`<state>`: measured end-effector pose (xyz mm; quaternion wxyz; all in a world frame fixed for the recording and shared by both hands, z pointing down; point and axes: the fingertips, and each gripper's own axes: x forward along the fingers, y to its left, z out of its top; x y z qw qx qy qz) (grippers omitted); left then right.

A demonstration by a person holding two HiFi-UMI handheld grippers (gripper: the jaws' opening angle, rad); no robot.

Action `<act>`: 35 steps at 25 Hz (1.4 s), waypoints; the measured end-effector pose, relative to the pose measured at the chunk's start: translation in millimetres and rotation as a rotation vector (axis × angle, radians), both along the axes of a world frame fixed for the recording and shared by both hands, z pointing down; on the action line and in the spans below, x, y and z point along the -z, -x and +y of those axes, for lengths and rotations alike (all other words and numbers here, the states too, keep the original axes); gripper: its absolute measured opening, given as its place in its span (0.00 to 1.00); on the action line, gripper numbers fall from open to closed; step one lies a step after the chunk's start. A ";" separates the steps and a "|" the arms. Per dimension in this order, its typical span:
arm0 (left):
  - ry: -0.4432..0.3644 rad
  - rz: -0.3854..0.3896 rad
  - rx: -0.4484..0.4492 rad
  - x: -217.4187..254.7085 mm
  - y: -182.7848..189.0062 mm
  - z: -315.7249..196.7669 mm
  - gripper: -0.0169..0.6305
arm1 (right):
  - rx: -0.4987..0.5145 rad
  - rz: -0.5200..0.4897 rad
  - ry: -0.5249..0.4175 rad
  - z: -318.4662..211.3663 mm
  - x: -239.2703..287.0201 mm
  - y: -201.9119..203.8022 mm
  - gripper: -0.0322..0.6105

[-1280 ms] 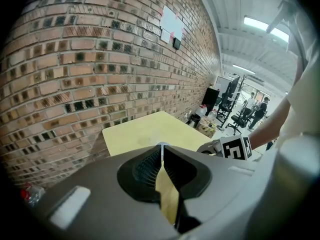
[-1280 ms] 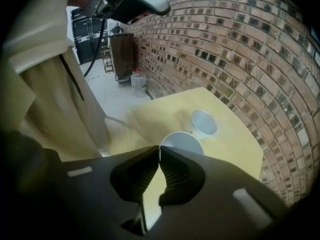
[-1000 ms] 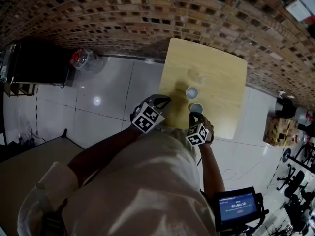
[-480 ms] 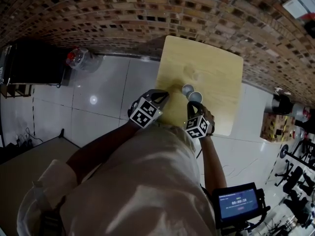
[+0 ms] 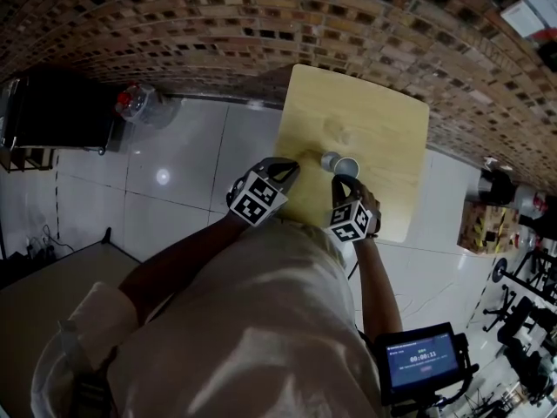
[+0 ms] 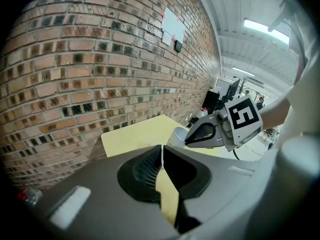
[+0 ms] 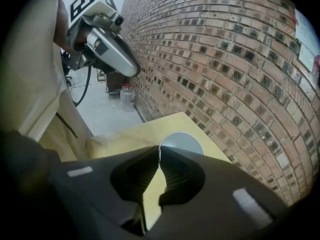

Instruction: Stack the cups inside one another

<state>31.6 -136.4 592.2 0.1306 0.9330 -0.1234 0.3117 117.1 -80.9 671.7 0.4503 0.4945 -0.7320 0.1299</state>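
1. While the right gripper is pinching the rim of a white cup between closed jaws, it is holding it over the wooden table.
2. A second cup is showing right beside it; whether they are touching is unclear.
3. The left gripper is hovering at the table's edge, jaws pressed together, empty.

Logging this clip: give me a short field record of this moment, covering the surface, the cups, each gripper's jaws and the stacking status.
surface: wooden table by a brick wall
cups: two, close together near the table's front
held cup: rim pinched by the right gripper
other cup: on the table, right beside the held cup
right gripper: jaws shut on the held cup's rim
left gripper: jaws together, nothing between them
stacking: cannot tell whether one cup is inside the other
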 end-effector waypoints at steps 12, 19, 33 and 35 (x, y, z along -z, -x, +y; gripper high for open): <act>-0.004 -0.007 0.046 -0.8 12.1 -10.0 0.07 | 0.037 0.004 0.036 -16.0 -16.6 -1.7 0.07; -0.008 -0.010 0.082 0.4 22.3 -17.4 0.07 | 0.070 -0.003 0.087 -19.0 -34.9 5.1 0.07; -0.010 -0.011 0.127 0.0 33.3 -23.5 0.07 | 0.097 -0.011 0.190 -17.5 -74.6 8.0 0.07; -0.009 -0.012 0.131 0.5 35.0 -23.6 0.07 | 0.102 -0.012 0.199 -17.8 -78.4 9.4 0.07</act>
